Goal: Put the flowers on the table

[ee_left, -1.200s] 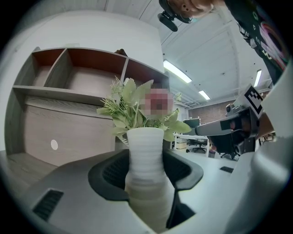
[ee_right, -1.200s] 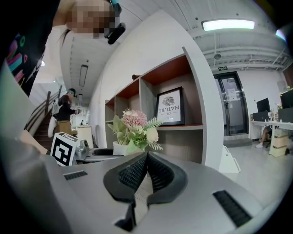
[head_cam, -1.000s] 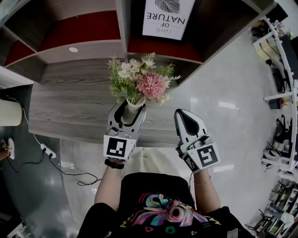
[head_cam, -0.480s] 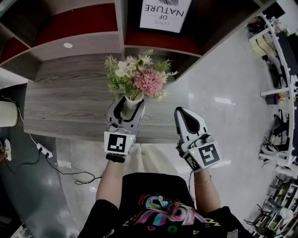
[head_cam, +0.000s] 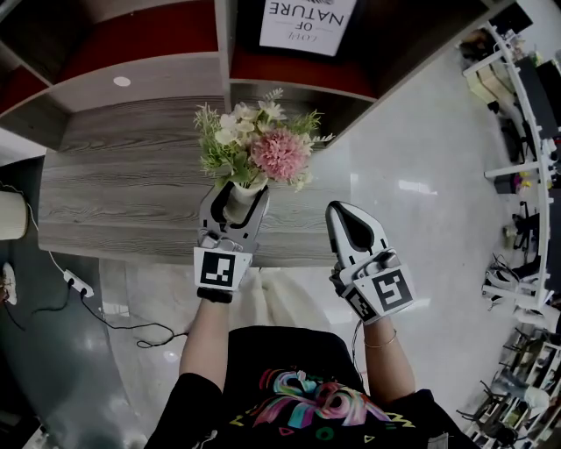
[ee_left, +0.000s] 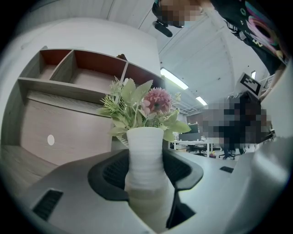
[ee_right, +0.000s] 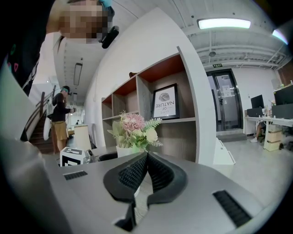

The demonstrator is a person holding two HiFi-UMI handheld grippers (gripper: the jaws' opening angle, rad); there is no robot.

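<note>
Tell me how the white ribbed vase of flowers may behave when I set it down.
Probably top-heavy: the pink and white bouquet spreads far wider than the narrow white ribbed vase, so it may tip. The ribs likely help the left claw hold it. It looks rigid, possibly fragile ceramic.

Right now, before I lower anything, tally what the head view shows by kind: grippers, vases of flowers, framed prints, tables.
Grippers: 2, the left gripper shut on the white vase, the right gripper shut with nothing between its jaws
White vase of flowers: 1
Framed print: 1
Wooden table: 1
Total: 5
</note>
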